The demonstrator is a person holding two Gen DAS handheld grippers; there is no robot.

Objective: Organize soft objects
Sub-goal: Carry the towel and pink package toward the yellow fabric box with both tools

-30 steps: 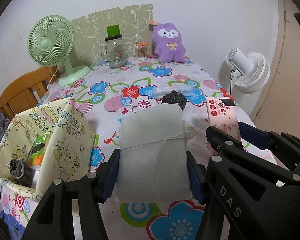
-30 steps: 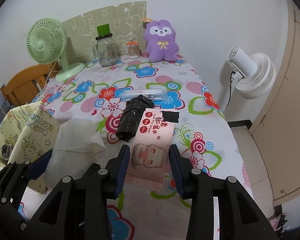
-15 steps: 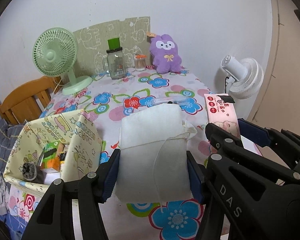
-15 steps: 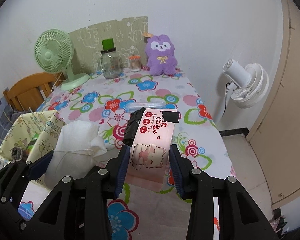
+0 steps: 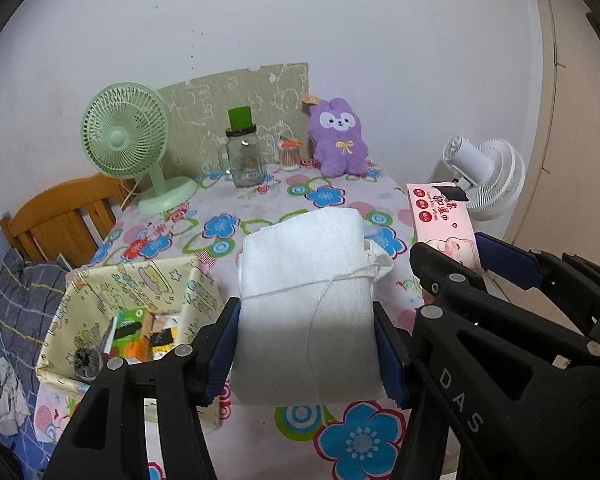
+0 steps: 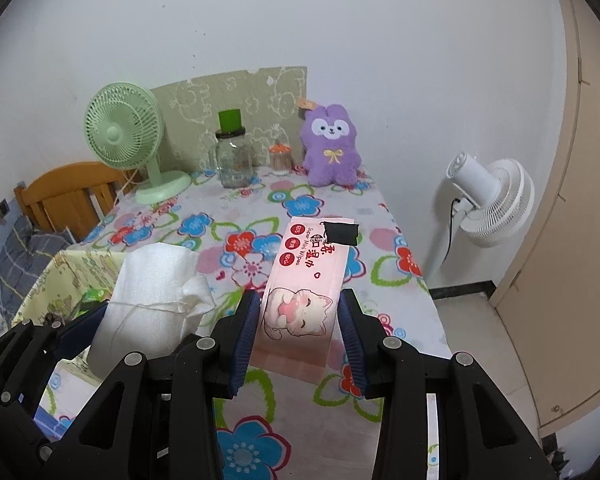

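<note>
The left hand-held gripper (image 5: pixel 306 344) clamps the white cloth bundle (image 5: pixel 306 304) above the table (image 5: pixel 260 208), the right hand-held gripper (image 6: pixel 300 334) the pink wipes pack (image 6: pixel 304 280); both probably light, squashy, best pinched mid-body.

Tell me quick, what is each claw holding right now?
Left gripper: closed on the white towel bundle tied with string.
Right gripper: closed on the pink wet wipes pack.
</note>
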